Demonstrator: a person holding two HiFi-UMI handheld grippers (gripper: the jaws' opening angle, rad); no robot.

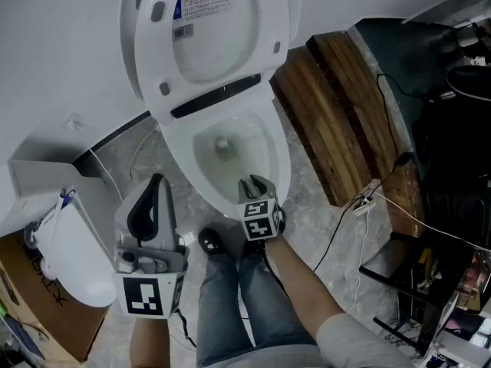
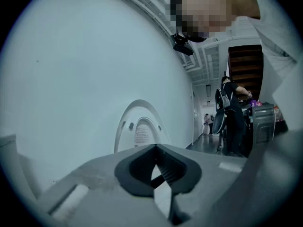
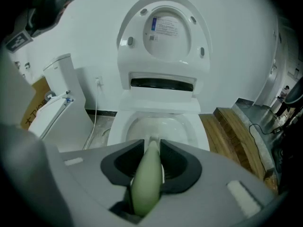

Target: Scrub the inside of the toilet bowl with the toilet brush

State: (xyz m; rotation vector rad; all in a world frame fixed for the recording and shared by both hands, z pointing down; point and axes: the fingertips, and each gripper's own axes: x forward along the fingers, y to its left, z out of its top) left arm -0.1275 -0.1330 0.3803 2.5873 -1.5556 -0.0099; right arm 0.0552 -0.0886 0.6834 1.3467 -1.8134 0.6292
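The white toilet stands with lid and seat (image 1: 207,29) raised, its bowl (image 1: 265,148) open below me. My right gripper (image 1: 257,190) hovers over the bowl's near rim, shut on the pale green handle of the toilet brush (image 3: 147,178). In the right gripper view the gripper (image 3: 152,148) points down into the bowl (image 3: 177,126), and the brush's bristled tip shows just past the pads. My left gripper (image 1: 156,198) is held left of the toilet, pointing up at the wall. In the left gripper view that gripper (image 2: 156,174) is shut and holds nothing, with the raised lid (image 2: 139,129) behind it.
A dark wooden platform (image 1: 330,113) lies right of the toilet, with cables and a power strip (image 1: 367,200) beside it. A white container (image 1: 73,251) and a cardboard box (image 1: 31,297) stand at the left. My legs (image 1: 245,297) and a shoe (image 1: 212,241) are in front of the bowl.
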